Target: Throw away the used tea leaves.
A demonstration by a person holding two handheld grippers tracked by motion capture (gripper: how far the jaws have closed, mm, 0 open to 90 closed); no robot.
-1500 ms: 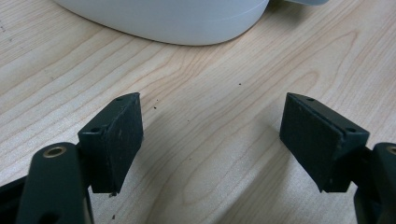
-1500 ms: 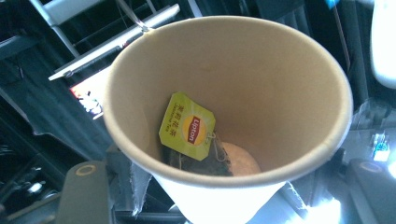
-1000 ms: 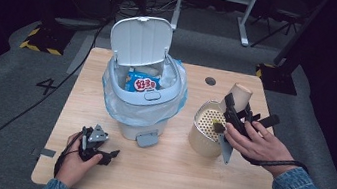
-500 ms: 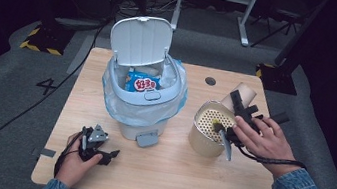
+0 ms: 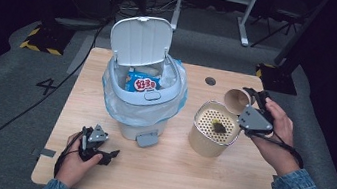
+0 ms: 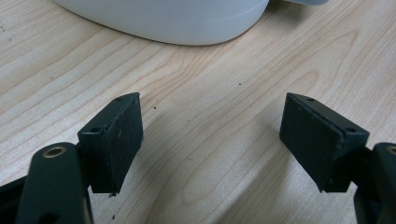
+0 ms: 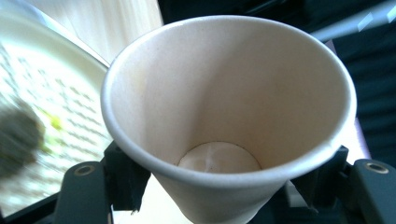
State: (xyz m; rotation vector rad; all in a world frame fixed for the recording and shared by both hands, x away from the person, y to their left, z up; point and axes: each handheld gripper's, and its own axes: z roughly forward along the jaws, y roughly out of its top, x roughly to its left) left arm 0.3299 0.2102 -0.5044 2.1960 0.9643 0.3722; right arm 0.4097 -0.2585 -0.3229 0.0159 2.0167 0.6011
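**Cup Emptied, Bin Comes Next**

The white plastic bin [image 5: 143,101] with its lid up stands in the middle of the wooden table [image 5: 170,170]. To its right sits the tan pot with a holed strainer top [image 5: 214,129], with dark scraps on it. The pouring looks done; throwing the cup away seems left. The right gripper [image 5: 248,106] holds the empty paper cup [image 7: 224,116] just right of the pot, tipped sideways, mouth pointing left. The left gripper [image 6: 210,140] rests wide open, near left.

A dim recording studio: wooden table [image 5: 169,175], floor cables [image 5: 28,109], hazard tape [image 5: 37,47], grey carpet.
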